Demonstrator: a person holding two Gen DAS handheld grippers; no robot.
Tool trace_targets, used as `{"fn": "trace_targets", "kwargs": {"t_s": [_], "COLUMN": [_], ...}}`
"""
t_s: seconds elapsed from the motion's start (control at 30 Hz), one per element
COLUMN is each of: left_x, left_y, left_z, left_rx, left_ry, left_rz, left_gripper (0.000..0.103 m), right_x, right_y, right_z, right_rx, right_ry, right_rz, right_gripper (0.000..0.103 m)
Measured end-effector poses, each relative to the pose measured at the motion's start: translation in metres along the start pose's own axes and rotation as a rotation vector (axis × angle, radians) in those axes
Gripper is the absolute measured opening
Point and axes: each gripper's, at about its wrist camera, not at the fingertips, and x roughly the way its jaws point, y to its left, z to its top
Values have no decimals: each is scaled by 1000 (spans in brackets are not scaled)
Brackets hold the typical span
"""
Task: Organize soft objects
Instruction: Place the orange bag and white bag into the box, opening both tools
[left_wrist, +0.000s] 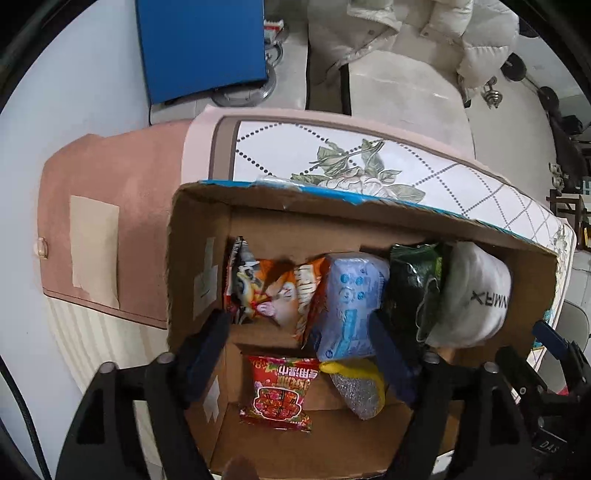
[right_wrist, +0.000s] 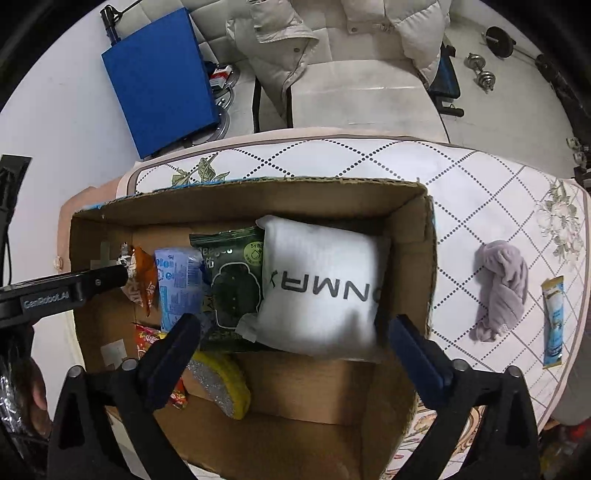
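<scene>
Both tongs released over the cardboard box (right_wrist: 410, 236) on the desk (right_wrist: 480, 192): left tongs (left_wrist: 301, 339), right tongs (right_wrist: 291, 339). Far row in box: orange snack bag (left_wrist: 284, 291), blue tissue pack (left_wrist: 347, 306), green pack (right_wrist: 236, 284), white pillow (right_wrist: 321, 284). Near row: red packet (left_wrist: 280, 391), yellow sponge (right_wrist: 221, 384). Purple cloth (right_wrist: 502, 288) on desk, right of box.

Each black plastic gripper (right_wrist: 291, 332) carries 2 dark-blue padded fingers (right_wrist: 417, 360) on triangular black arms with round silver screws; the left gripper (left_wrist: 301, 349) body reads "GenRobot.AI".
</scene>
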Motion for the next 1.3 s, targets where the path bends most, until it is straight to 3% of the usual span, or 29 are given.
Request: {"fn": "trace_targets", "kwargs": {"t_s": [0.03, 0.13, 0.53, 0.7, 1.07, 1.3], "left_x": [-3, -17, -60, -81, -106, -115], "left_y": [0, -1, -10, -12, -16, -28], "left_z": [-4, -24, -122, -163, -229, -255], "left_rx": [7, 11, -11, -33, -58, -75], "left_ry": [-21, -78, -302, -406, -470, -471], "left_rz": [4, 4, 43, 100, 103, 143], "left_gripper": [95, 101, 102, 102, 102, 102], "right_x": [-1, -9, -59, -90, -129, -141], "right_y": [1, 4, 16, 15, 9, 1], "right_z": [-2, -15, -93, -124, -197, -219], "right_rx": [-3, -12, -38, -43, -65, -78], "right_ry": [-4, -33, -215, -282, -335, -357], "right_rz": [-5, -34, -70, -61, -16, 11], "right_gripper": [103, 103, 103, 103, 103, 103]}}
